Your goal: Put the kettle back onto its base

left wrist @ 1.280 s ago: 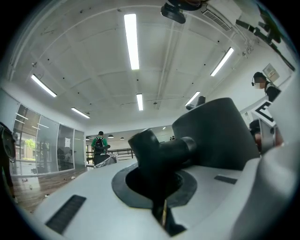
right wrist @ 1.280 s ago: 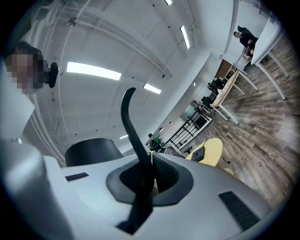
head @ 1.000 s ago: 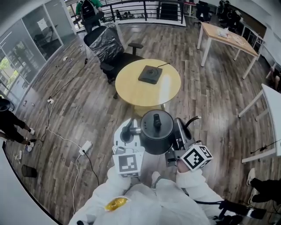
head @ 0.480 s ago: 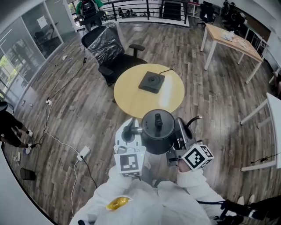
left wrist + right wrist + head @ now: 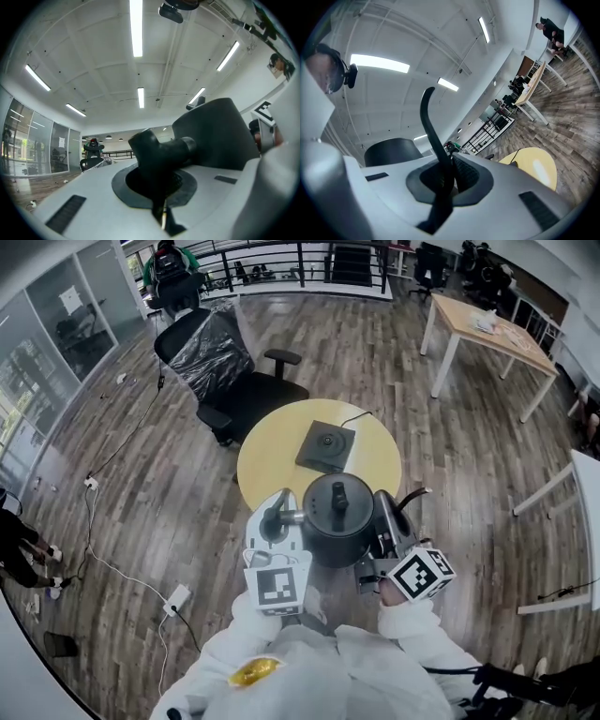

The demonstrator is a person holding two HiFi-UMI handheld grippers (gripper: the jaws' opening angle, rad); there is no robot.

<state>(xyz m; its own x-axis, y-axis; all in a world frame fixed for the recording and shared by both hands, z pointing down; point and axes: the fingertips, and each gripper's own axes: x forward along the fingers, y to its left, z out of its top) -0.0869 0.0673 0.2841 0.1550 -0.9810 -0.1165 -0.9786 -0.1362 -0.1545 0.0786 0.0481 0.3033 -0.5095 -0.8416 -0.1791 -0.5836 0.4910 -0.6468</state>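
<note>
A black kettle (image 5: 336, 518) hangs in the air between my two grippers, just short of the round yellow table (image 5: 272, 465). Its flat black base (image 5: 326, 446) lies on that table with a cord running off the far side. My left gripper (image 5: 275, 522) is shut on the kettle's spout (image 5: 159, 152). My right gripper (image 5: 386, 524) is shut on the thin curved handle (image 5: 431, 126). The kettle body (image 5: 215, 136) fills the right of the left gripper view. In the right gripper view the table (image 5: 534, 171) shows low at the right.
A black office chair (image 5: 220, 357) wrapped in plastic stands behind the table at the left. A wooden desk (image 5: 487, 329) is at the far right, a white table (image 5: 577, 484) at the right edge. Cables and a power strip (image 5: 176, 596) lie on the floor at the left.
Both grippers have carried the kettle forward; the yellow table and the base now lie closer to it in the head view. The grips have not changed.
</note>
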